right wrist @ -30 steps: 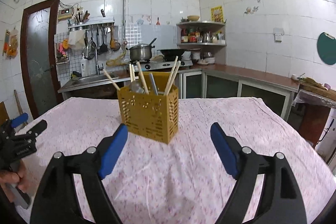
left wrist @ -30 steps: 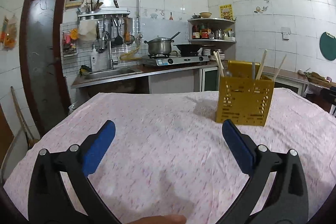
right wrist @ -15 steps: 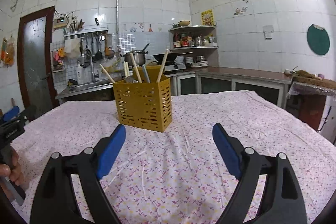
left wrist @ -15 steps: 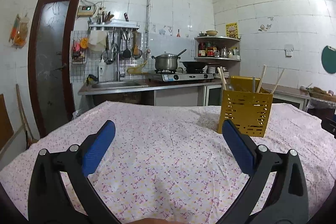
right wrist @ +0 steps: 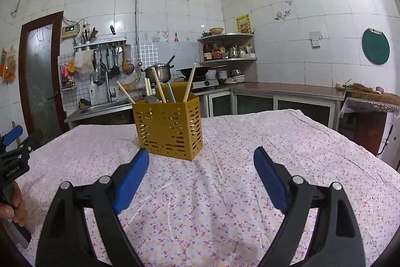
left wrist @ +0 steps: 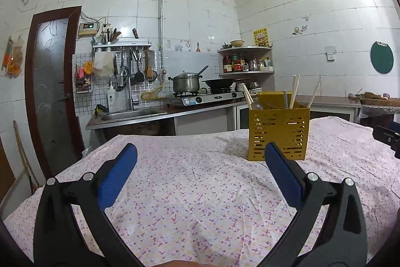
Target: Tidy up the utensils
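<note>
A yellow perforated utensil holder (left wrist: pixel 278 133) (right wrist: pixel 168 128) stands upright on the table with the floral cloth (left wrist: pixel 200 192) (right wrist: pixel 225 192). Several wooden chopsticks (right wrist: pixel 158 88) and metal utensils (right wrist: pixel 171 93) stick up out of it. My left gripper (left wrist: pixel 200 174) is open and empty, low over the cloth, with the holder ahead to its right. My right gripper (right wrist: pixel 201 177) is open and empty, with the holder just ahead to its left. The left gripper also shows at the left edge of the right wrist view (right wrist: pixel 11 154).
Behind the table runs a kitchen counter with a sink (left wrist: pixel 132 114), a stove with a pot (left wrist: pixel 186 84) and a wok (left wrist: pixel 220 83). A corner shelf (left wrist: pixel 246 60) holds jars. A door (left wrist: pixel 50 91) is at the left.
Both wrist views have dropped lower and tilted up, so more wall and ceiling show. The holder sits lower in both views. Both grippers stay open and empty.
</note>
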`<state>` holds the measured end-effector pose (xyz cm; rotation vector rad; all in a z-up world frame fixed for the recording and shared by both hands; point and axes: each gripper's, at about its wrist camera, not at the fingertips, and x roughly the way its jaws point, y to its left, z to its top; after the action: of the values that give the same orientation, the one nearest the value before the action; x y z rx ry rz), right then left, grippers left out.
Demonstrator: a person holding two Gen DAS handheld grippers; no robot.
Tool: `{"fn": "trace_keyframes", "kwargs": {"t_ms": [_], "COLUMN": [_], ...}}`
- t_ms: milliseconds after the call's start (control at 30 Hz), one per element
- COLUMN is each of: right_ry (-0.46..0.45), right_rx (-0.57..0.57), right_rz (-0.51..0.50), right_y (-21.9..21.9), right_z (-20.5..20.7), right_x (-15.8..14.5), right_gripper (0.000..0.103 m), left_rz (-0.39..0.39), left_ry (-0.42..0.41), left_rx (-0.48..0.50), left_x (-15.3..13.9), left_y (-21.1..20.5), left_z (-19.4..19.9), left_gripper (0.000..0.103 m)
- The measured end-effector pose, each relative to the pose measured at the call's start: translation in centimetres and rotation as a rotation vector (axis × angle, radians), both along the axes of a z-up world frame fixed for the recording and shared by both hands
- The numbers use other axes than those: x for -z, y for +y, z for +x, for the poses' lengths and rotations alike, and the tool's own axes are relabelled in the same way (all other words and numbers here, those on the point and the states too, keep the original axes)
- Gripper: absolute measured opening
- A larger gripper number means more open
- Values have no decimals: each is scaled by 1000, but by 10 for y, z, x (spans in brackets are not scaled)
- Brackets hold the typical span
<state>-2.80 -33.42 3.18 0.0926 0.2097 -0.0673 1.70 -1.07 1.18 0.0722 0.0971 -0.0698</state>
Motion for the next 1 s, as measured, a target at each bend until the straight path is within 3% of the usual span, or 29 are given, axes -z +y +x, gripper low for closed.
{"fn": "trace_keyframes", "kwargs": {"t_ms": [567, 1000], "right_ry": [12, 16], "right_rx": [-6, -10], "right_rz": [-13, -13], "right_y": [0, -2], "right_z": [2, 3], "right_x": [1, 1], "right_gripper": [84, 85], "left_rz": [-56, -53], "left_ry": [49, 53], "left_rx": [-11, 4], "left_x": [0, 1], "left_y": [8, 7], "left_z": [7, 8], "left_gripper": [98, 98]}}
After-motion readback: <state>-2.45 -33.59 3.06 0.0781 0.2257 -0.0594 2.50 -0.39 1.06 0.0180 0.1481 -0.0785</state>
